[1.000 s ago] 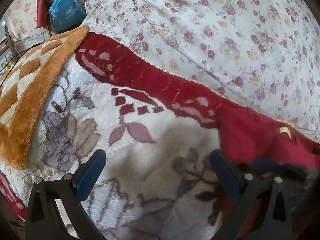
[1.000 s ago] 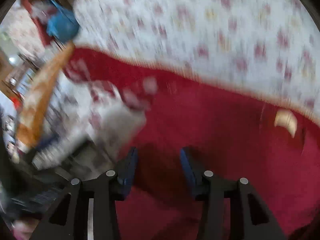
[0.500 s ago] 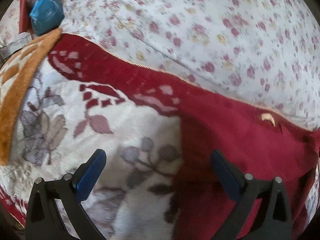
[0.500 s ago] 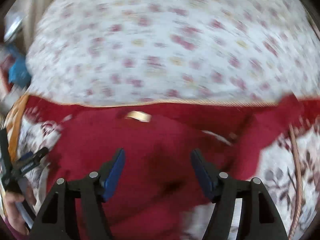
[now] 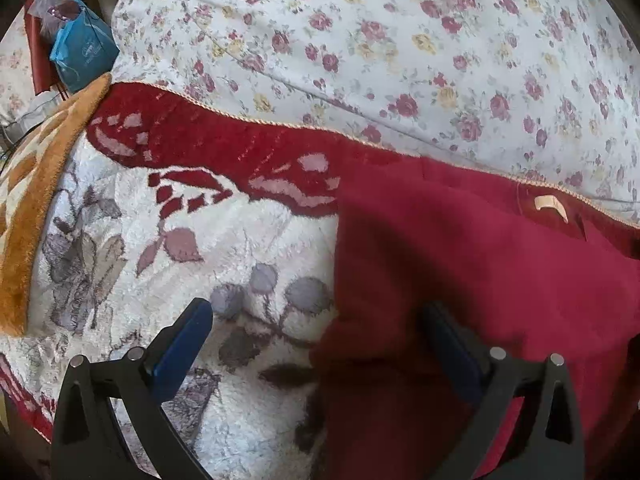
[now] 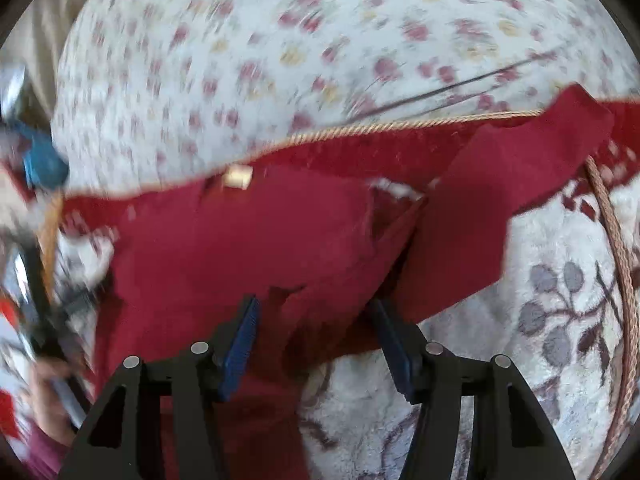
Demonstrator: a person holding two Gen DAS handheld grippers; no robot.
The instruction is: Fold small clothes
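Note:
A dark red small garment (image 5: 460, 260) lies spread on a white fleece blanket (image 5: 240, 248), a tan neck label (image 5: 550, 202) near its top edge. My left gripper (image 5: 316, 312) is open, its jaws straddling the garment's left edge. In the right wrist view the garment (image 6: 260, 232) shows a sleeve (image 6: 500, 184) stretched out to the right. My right gripper (image 6: 316, 306) hangs over the lower part by the sleeve's root. Its jaws are closing with rumpled red cloth between them, and the pads (image 6: 244, 336) do not press on it.
A floral quilt (image 5: 400, 40) rises behind the blanket's red border. An orange checked blanket (image 5: 28, 220) lies at the left, with a blue bag (image 5: 82, 52) beyond it. A braided cord trim (image 6: 616, 240) edges the blanket at the right. A hand (image 6: 52, 392) shows blurred at the left.
The right gripper has swept right across the garment to its sleeve side, and its jaws stand wider. The left gripper has shifted right, so the garment's left edge now lies between its jaws.

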